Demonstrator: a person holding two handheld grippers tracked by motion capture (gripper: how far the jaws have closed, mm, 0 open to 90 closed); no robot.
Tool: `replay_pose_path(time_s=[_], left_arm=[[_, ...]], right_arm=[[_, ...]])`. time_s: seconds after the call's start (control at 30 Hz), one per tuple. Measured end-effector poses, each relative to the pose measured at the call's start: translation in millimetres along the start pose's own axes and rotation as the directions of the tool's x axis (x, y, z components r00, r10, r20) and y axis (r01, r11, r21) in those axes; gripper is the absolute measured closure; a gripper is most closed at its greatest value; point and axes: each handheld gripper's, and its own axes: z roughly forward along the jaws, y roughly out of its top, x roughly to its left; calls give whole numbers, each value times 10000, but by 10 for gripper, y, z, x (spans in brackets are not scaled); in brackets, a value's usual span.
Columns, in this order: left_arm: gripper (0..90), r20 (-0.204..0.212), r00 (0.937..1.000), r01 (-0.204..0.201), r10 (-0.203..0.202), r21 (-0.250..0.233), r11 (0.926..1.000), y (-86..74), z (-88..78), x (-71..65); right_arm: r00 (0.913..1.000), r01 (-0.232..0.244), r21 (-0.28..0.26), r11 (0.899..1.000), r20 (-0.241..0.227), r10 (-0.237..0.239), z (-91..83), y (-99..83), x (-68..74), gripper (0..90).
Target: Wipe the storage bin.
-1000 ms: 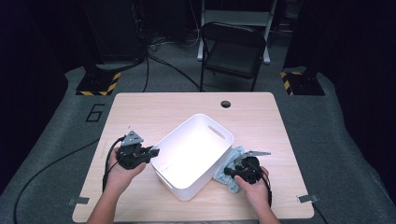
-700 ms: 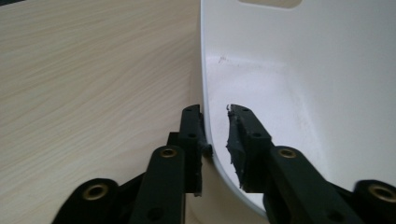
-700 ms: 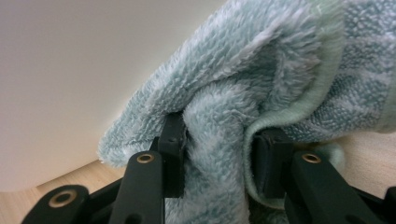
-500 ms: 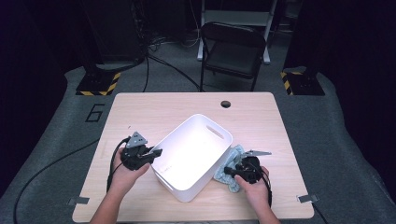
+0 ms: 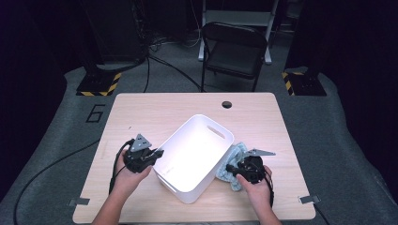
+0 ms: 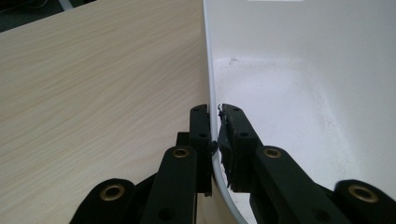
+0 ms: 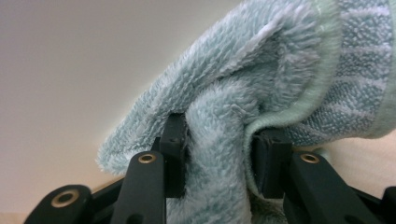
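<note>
The left gripper point(image 6: 214, 122) is clamped on the thin rim of the white rectangular plastic bin point(image 6: 299, 70); one black jaw sits outside the wall and the other inside, and they have just been closing onto that rim; in the high view the left gripper point(image 5: 157, 153) meets the bin point(image 5: 195, 157) at its 9 o'clock edge, with the person's left hand point(image 5: 126, 174) behind it toward 7 o'clock and a black cable looping beside the wrist.

The right gripper point(image 7: 217, 135) is clenched on a bunched fold of the pale blue-green terry cloth point(image 7: 261, 74); the fabric swells up between the jaws and spills over both of them; in the high view the right gripper point(image 5: 231, 169) lies at the bin's 4 o'clock side, held by the person's right hand point(image 5: 256, 187); the cloth point(image 5: 234, 157) lies crumpled on the bench, touching the bin's outer wall.

The bin stands near the middle of the light wooden bench point(image 5: 141, 112), turned at an angle to its edges, with a slot handle point(image 5: 216, 132) in the wall toward 1 o'clock; its inside is bare apart from faint scuff marks on the floor.

Outward from there, a round cable hole point(image 5: 227, 104) sits in the bench at 12 o'clock; beyond it, on the grey floor, stands a black folding chair point(image 5: 233, 51); a white numeral six point(image 5: 95, 113) is marked on the floor at 10 o'clock.
</note>
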Motion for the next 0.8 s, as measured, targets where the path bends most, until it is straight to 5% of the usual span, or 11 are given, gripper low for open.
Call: replay_pose_path(time_s=[0.23, 0.43, 0.7, 0.8], left_arm=[[825, -42, 10000, -72, 72, -9, 10000, 3, 4, -20], [821, 19, 9999, -140, 140, 1, 9999, 8, 10, -44], [816, 175, 9998, -109, 111, -102, 9999, 15, 32, -94], [818, 218, 9995, -225, 227, -95, 9997, 20, 40, -118]], right_arm=[[9990, 356, -1163, 9926, -240, -386, -255, 148, 126, 620], [9978, 443, -2180, 9749, -388, -540, -506, 258, 217, 620], [9978, -48, -3106, 9505, -649, -162, -650, 294, 182, 622], [9982, 273, -2974, 9544, -427, -419, -633, 305, 201, 628]])
